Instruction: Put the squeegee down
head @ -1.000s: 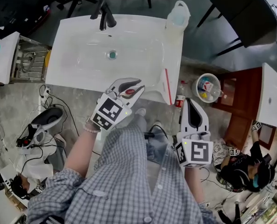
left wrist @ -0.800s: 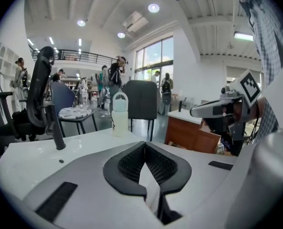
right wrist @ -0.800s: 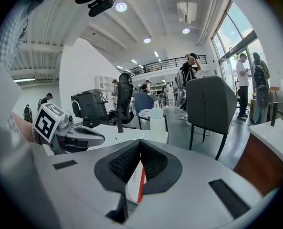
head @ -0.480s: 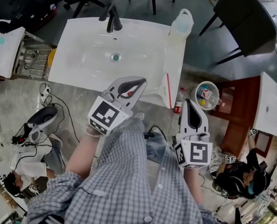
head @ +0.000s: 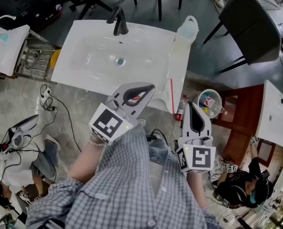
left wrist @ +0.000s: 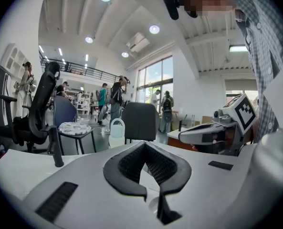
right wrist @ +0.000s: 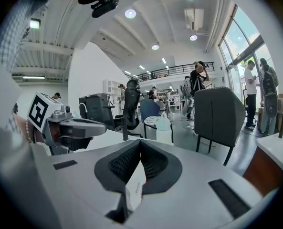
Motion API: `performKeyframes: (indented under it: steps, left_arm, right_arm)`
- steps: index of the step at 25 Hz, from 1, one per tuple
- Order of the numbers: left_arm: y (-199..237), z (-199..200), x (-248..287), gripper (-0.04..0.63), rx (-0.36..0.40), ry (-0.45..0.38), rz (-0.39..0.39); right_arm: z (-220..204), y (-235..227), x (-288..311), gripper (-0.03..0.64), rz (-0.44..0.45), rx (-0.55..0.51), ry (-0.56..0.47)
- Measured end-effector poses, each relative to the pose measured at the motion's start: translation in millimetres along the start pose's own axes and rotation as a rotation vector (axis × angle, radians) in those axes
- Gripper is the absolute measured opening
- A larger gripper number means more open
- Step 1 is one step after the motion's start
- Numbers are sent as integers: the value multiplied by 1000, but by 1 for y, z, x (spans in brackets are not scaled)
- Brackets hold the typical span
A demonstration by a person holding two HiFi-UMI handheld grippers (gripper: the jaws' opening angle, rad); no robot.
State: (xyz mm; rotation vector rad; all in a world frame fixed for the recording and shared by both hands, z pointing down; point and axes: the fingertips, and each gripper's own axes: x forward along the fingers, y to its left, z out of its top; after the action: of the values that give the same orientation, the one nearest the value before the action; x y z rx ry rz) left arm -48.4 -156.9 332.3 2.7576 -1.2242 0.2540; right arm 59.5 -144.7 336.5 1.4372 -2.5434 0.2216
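The squeegee, thin with a red strip, lies along the right rim of the white sink. My left gripper hovers over the sink's front edge, just left of the squeegee. Its jaws are shut with nothing between them, and in the left gripper view the tips meet. My right gripper hangs off the sink's front right corner, over the floor, apart from the squeegee. In the right gripper view its jaws also meet, with nothing gripped.
A black faucet stands at the sink's back and a clear plastic jug at its back right corner. A small bottle and a white bucket sit on the floor to the right, beside a wooden table. Cables lie on the floor at left.
The left gripper's jaws have closed from slightly open, and it has lifted and shifted a little right. The right gripper has risen slightly. The squeegee stays on the rim.
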Motion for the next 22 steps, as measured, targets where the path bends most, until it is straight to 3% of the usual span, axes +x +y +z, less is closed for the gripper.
performKeyframes:
  steps: [11,22]
  left_arm:
    - [-16,13,-10,6,-4,-36,14]
    - [-24,22,-17,6,0,-69,7]
  right_arm:
    - [12,8,-6,9,39,-30,-36]
    - [19,7,-12,9,19,-28,-63]
